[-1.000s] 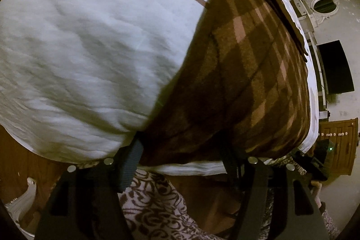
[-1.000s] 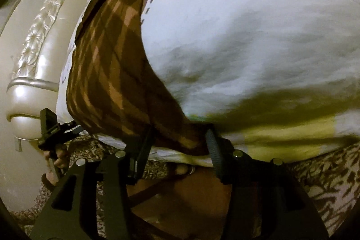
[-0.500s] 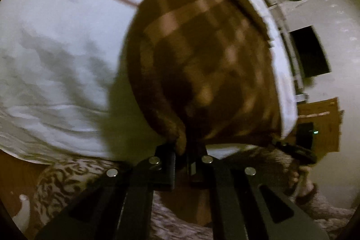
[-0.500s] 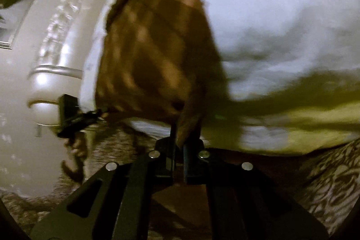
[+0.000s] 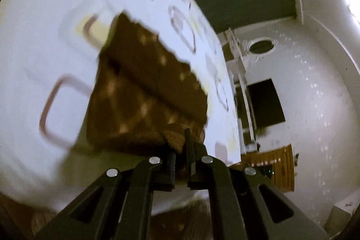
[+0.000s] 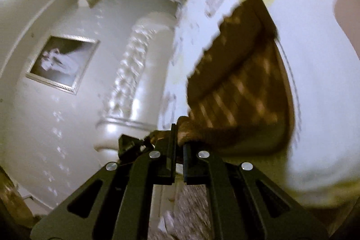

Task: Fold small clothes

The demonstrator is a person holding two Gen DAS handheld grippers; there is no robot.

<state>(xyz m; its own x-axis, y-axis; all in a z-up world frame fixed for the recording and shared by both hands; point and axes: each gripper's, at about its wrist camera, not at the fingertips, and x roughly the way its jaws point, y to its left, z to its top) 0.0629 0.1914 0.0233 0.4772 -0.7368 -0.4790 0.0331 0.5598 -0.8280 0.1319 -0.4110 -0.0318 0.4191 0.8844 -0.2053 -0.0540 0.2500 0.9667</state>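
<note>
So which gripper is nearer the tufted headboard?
Left. In the right wrist view the left gripper sits between the right gripper and the tufted headboard; both pinch the brown checked cloth.

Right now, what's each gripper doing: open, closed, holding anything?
Left gripper: jaws closed on a corner of the brown checked cloth.
Right gripper: jaws closed on another corner of the same brown checked cloth.

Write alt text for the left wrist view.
The left gripper is shut on a bunched corner of a brown checked cloth, which is lifted and partly folded over itself above a white bedsheet printed with outlined rectangles. To the right, a white wall and a wooden cabinet show, blurred.
</note>
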